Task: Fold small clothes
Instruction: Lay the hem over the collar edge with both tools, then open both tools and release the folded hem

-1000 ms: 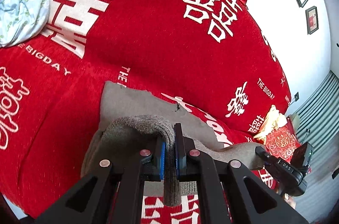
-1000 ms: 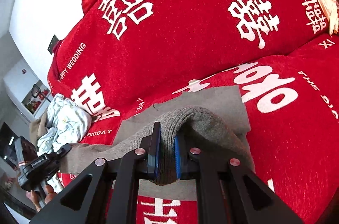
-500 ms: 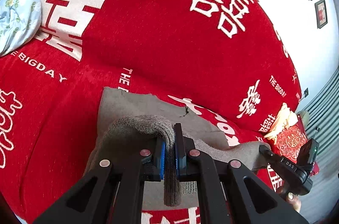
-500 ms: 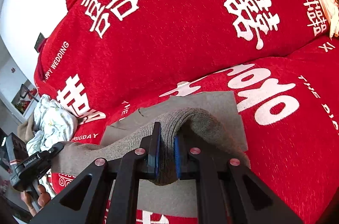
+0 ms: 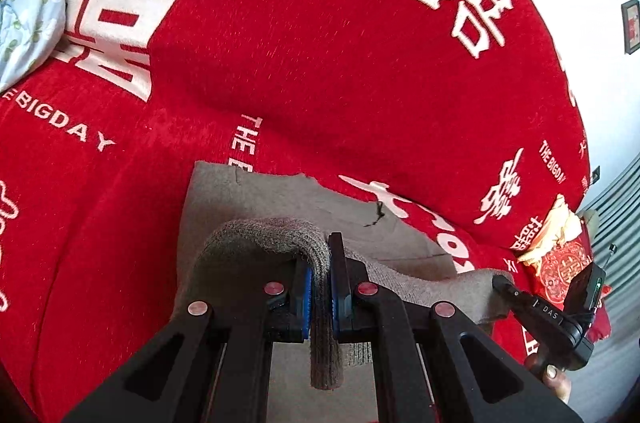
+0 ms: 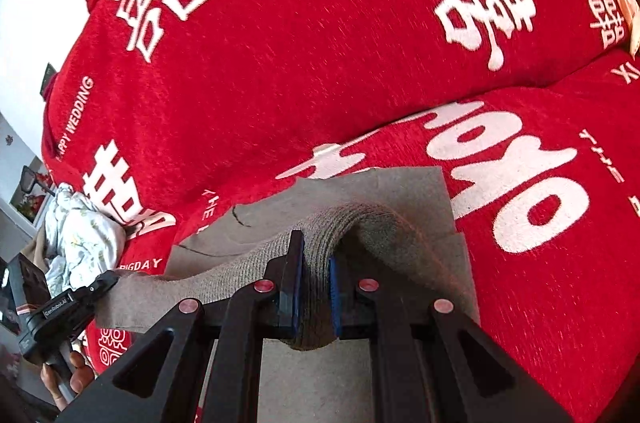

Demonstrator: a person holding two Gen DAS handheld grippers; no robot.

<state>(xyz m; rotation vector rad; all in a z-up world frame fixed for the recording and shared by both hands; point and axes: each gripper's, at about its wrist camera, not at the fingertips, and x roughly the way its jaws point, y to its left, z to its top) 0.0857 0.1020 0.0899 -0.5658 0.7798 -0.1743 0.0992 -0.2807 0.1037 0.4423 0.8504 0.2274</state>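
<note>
A grey knitted garment (image 5: 280, 207) lies on the red sofa cover, its near ribbed edge lifted off the rest. My left gripper (image 5: 319, 297) is shut on the left end of that edge, which hangs down between the blue pads. My right gripper (image 6: 314, 297) is shut on the right end of the same edge (image 6: 352, 223). The edge stretches between the two grippers. The flat part of the garment (image 6: 380, 183) reaches toward the sofa back. Each gripper shows in the other's view: the right one (image 5: 548, 315) and the left one (image 6: 68, 311).
The red sofa cover (image 5: 320, 63) with white characters fills both views. A light blue floral cloth (image 5: 28, 7) lies at the far left, also in the right wrist view (image 6: 80, 239). A red cushion (image 5: 560, 259) and a cream cloth (image 5: 556, 223) sit at the right end.
Both grippers have carried the held edge forward toward the sofa back, so the folded part covers more of the flat garment. Both grips are unchanged.
</note>
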